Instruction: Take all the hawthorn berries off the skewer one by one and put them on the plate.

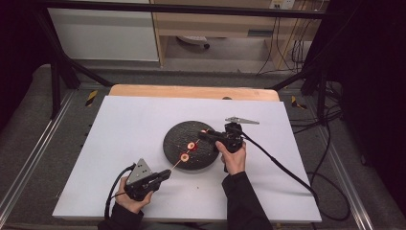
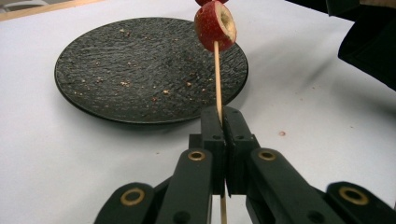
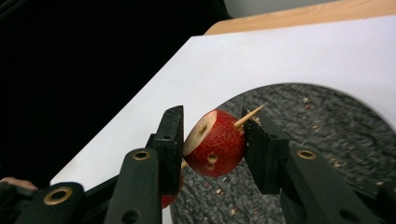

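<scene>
Right hand-held gripper pinches a red fruit — skewer clamped by the left.

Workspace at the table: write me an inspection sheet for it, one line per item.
Surface: white sheet on a wooden table, a small red speck beside the plate.
Job's things: wooden skewer carrying red fruit pieces; dark round plate strewn with crumbs.
Clutter: nothing seen.
Grippers: left gripper shut on the skewer's lower end; right gripper shut on the fruit piece at the skewer's tip, over the plate.
Cables: one black cable trails from the right gripper across the sheet, another loops from the left.
Surroundings: black frame, cabinets and loose wires on the floor behind.
</scene>
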### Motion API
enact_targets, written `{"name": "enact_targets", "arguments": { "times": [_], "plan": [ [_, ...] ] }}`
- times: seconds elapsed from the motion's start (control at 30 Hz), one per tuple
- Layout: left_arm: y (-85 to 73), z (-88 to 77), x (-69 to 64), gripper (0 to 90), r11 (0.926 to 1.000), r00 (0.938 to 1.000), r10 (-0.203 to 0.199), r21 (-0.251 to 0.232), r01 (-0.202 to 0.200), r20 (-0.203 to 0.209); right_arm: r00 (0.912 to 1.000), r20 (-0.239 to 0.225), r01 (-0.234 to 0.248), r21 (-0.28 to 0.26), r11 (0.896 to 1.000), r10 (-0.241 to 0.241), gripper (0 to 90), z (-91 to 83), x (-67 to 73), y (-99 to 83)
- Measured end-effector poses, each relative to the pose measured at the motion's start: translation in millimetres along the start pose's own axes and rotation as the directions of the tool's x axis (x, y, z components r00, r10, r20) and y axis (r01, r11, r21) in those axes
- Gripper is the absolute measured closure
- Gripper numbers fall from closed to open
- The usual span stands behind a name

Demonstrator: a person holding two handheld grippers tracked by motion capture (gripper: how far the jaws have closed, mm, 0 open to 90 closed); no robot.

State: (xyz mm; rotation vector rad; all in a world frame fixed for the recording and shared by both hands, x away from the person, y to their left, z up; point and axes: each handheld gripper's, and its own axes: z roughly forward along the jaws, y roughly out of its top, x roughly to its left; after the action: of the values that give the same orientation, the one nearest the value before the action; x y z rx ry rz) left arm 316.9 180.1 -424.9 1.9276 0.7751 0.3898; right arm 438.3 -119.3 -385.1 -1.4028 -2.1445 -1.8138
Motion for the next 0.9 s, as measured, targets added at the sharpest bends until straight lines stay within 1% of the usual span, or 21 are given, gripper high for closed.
{"name": "enact_targets", "arguments": {
  "times": [0.07, 0.17, 0.2, 0.3, 0.33, 0.43, 0.57, 0.63, 0.7, 0.8, 0.9],
  "plan": [
    [0.1, -0.7, 0.3, 88.5, 1.0, 1.0, 0.002, -0.003, -0.002, -0.001, 1.0, 0.01, 0.002, -0.014, 1.0, -0.002, 61.5, -3.7, -1.6, 5.5],
    [0.3, -1.4, 0.1, 88.5, 1.0, 1.0, 0.001, -0.007, -0.001, 0.001, 0.9998, 0.017, 0.003, -0.021, 1.0, -0.003, 61.5, -5.9, -3.0, 9.3],
    [0.3, -1.6, 0.1, 88.5, 1.0, 1.0, 0.003, -0.008, -0.003, 0.0, 0.9996, 0.029, 0.003, -0.027, 1.0, -0.003, 61.5, -8.1, -4.8, 13.2],
    [0.2, -2.1, 0.4, 88.5, 0.9999, 1.0, 0.003, -0.009, -0.003, 0.0, 0.9992, 0.04, 0.006, -0.034, 0.999, -0.005, 61.5, -10.1, -7.2, 17.3],
    [0.3, -2.3, 0.6, 88.5, 0.9999, 1.0, 0.001, -0.01, -0.001, -0.001, 0.9988, 0.049, 0.007, -0.043, 0.999, -0.005, 61.5, -12.8, -9.7, 22.0],
    [0.3, -2.8, 1.2, 88.5, 0.9999, 1.0, 0.0, -0.012, 0.0, -0.002, 0.9983, 0.057, 0.007, -0.048, 0.999, -0.004, 61.5, -15.4, -11.5, 25.7],
    [0.0, -3.6, 2.4, 88.5, 0.9999, 1.0, -0.004, -0.012, 0.004, -0.004, 0.9966, 0.081, 0.02, -0.057, 0.998, -0.015, 61.4, -19.3, -15.0, 32.3],
    [0.2, -4.2, 2.7, 88.5, 0.9999, 1.0, -0.005, -0.014, 0.004, -0.006, 0.9956, 0.092, 0.024, -0.062, 0.998, -0.018, 61.4, -20.8, -16.6, 34.7],
    [0.4, -5.0, 3.4, 88.5, 0.9998, 1.0, -0.005, -0.017, 0.005, -0.008, 0.993, 0.115, 0.034, -0.066, 0.997, -0.026, 61.4, -22.3, -19.7, 38.0],
    [0.6, -5.9, 4.4, 88.5, 0.9998, 0.9999, -0.011, -0.019, 0.011, -0.009, 0.9906, 0.134, 0.04, -0.064, 0.997, -0.031, 61.4, -21.9, -22.5, 39.3],
    [0.8, -6.7, 5.4, 88.5, 0.9997, 0.9998, -0.015, -0.021, 0.015, -0.011, 0.9867, 0.157, 0.049, -0.05, 0.998, -0.04, 61.4, -18.4, -26.6, 38.6]
  ]
}}
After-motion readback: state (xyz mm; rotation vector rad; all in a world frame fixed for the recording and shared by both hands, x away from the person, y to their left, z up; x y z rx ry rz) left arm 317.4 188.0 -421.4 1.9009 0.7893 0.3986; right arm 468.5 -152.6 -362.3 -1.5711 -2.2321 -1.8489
